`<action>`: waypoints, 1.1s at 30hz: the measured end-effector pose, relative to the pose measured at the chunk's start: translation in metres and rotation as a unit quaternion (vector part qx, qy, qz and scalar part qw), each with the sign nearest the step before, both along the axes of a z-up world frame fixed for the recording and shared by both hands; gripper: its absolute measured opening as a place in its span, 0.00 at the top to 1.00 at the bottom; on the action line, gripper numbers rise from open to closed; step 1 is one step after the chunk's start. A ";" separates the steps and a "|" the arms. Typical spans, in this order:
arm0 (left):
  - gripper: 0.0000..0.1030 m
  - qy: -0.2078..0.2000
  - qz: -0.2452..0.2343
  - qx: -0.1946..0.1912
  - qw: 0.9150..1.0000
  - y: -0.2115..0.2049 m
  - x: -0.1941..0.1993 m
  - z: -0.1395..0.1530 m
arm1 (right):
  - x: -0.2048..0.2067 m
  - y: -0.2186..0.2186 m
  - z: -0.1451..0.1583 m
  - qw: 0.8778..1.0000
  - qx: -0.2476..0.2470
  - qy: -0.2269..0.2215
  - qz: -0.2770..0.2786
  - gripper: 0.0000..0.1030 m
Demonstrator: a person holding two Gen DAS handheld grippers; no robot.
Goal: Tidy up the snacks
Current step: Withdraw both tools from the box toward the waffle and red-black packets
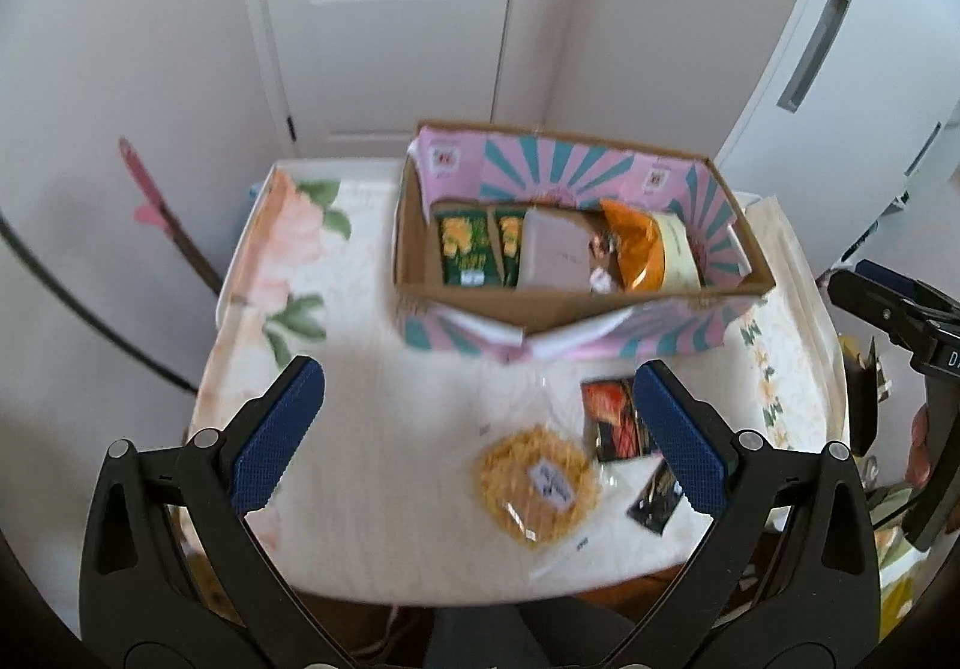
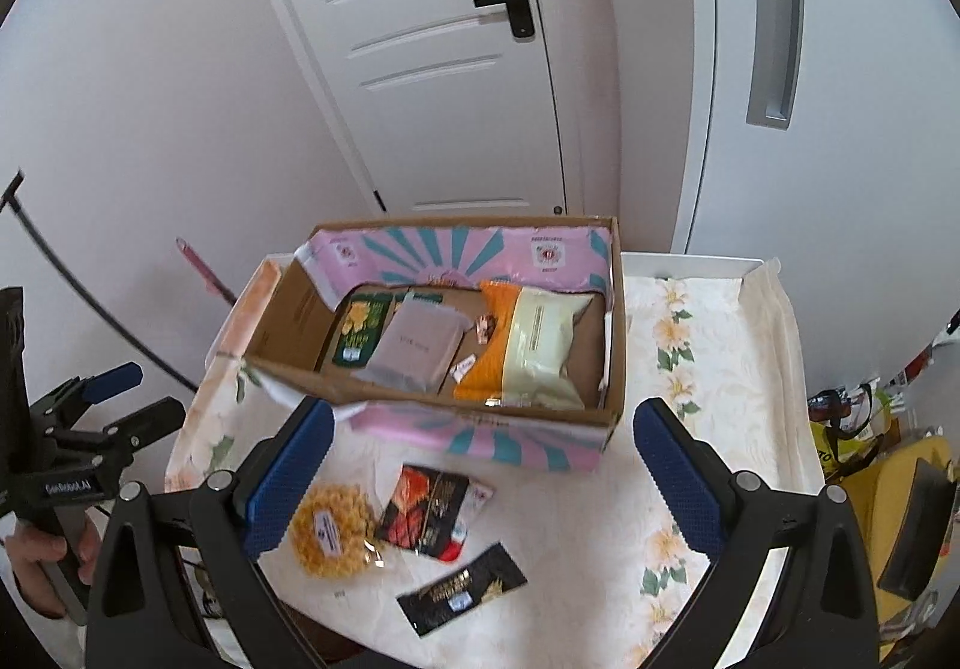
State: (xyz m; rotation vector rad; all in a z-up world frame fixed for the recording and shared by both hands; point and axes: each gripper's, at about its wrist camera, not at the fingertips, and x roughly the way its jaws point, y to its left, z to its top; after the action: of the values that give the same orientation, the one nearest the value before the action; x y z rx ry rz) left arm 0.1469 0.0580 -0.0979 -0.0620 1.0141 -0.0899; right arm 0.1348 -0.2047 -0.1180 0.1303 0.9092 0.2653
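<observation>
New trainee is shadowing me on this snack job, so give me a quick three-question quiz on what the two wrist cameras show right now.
1. True or false: the left gripper and the right gripper both have their fingers spread with nothing between them.
2. How many snack packets lie on the tablecloth outside the cardboard box?
3. Which packet lies nearest the table's front edge: A) the round yellow noodle snack, B) the red and black packet, C) the long black packet?

Key
1. True.
2. Three.
3. C, the long black packet.
</observation>
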 end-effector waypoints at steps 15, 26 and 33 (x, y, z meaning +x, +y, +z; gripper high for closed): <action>0.01 0.076 -0.002 -0.050 0.996 0.021 -0.027 -0.053 | -0.043 0.020 -0.020 1.000 0.003 0.013 -0.027 0.03; 0.01 0.150 -0.047 -0.117 0.981 0.005 -0.028 -0.117 | -0.056 0.041 -0.054 0.997 -0.002 0.060 -0.044 0.03; 0.01 0.176 -0.055 -0.132 0.974 -0.005 -0.017 -0.143 | -0.057 0.047 -0.075 0.995 -0.005 0.088 -0.051 0.03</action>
State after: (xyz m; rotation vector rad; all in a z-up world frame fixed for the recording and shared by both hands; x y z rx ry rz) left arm 0.1295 0.0528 -0.2412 -0.2729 1.3556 -0.3232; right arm 0.0778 -0.1580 -0.1932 0.1921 1.0749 0.1561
